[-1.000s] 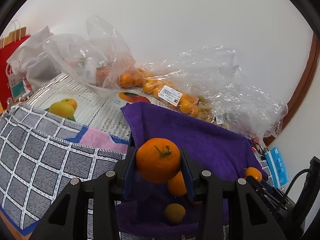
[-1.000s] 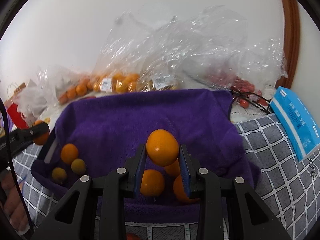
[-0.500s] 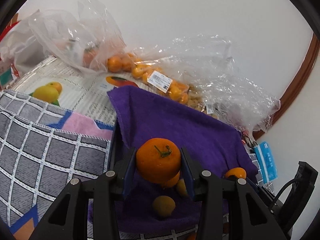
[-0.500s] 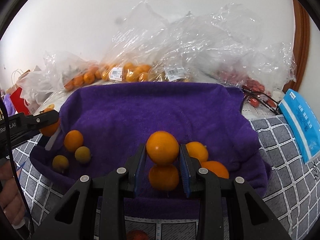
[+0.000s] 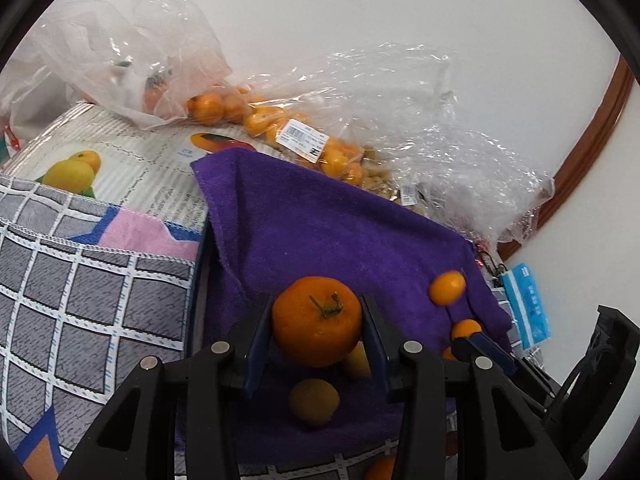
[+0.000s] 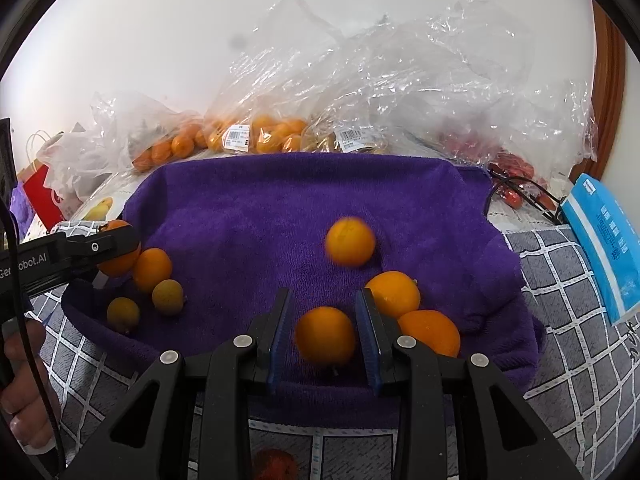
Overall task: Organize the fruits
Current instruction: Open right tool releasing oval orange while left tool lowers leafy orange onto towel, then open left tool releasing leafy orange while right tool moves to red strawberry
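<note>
My left gripper (image 5: 316,300) is shut on a stemmed orange (image 5: 316,320), held over the near left corner of the purple towel (image 5: 340,232). In the right wrist view this gripper (image 6: 120,248) and its orange (image 6: 118,258) show at the towel's left edge. My right gripper (image 6: 323,293) grips nothing; its jaws stand narrowly apart. A blurred orange (image 6: 350,246) is moving over the towel (image 6: 280,208) just beyond them, seen also from the left as a blurred orange (image 5: 447,288). Another orange (image 6: 325,342) lies below the jaws, two more (image 6: 394,294) to its right. Small yellowish fruits (image 6: 168,297) lie at the left.
Clear plastic bags of oranges (image 6: 272,132) and red fruit (image 6: 512,168) crowd the wall behind the towel. A blue pack (image 6: 600,240) lies at the right on the grey checked cloth (image 6: 560,320). A fruit flyer (image 5: 120,152) and a hand (image 6: 24,360) are at the left.
The orange that my right gripper held has left its jaws and now moves across the towel. The left gripper keeps its orange and has swung a little further over the towel.
</note>
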{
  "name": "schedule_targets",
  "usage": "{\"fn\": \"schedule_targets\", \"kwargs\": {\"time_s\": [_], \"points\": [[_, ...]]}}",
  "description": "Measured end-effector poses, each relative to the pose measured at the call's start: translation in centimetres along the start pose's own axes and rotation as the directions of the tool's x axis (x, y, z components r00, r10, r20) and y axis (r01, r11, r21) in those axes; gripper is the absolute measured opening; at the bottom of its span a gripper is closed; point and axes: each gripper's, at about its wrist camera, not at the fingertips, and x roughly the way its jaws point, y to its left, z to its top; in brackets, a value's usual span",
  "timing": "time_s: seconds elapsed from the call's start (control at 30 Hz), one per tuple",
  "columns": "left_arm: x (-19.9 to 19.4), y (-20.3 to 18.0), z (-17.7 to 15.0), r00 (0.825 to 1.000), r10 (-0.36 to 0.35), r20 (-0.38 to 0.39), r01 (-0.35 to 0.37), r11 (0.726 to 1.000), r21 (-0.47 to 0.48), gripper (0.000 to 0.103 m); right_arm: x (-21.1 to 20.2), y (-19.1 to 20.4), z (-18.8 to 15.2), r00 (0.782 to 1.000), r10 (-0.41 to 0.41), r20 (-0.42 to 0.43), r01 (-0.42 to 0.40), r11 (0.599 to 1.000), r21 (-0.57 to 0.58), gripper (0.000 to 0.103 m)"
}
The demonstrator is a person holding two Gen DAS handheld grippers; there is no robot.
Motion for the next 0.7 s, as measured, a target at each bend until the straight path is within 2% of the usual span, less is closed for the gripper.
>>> {"fn": "schedule_targets", "kwargs": {"time_s": [0.4, 0.53, 0.7], "points": [[0.1, 0.0, 0.0, 1.000, -0.027, -0.002, 0.027, 1.000, 0.003, 0.040, -1.0, -1.4, 0.3, 0.999, -0.041, 0.035, 0.039, 0.998, 0.047, 0.036], [0.3, 0.5, 0.1, 0.999, -0.043, -0.024, 0.043, 0.999, -0.027, 0.046, -1.1, -2.0, 0.4, 0.998, -0.047, 0.043, 0.044, 0.996, 0.076, 0.036], [0.2, 0.6, 0.0, 0.998, -0.053, -0.015, 0.052, 0.998, -0.039, 0.050, -1.1, -2.3, 0.3, 0.998, -0.055, 0.044, 0.051, 0.995, 0.088, 0.036]]}}
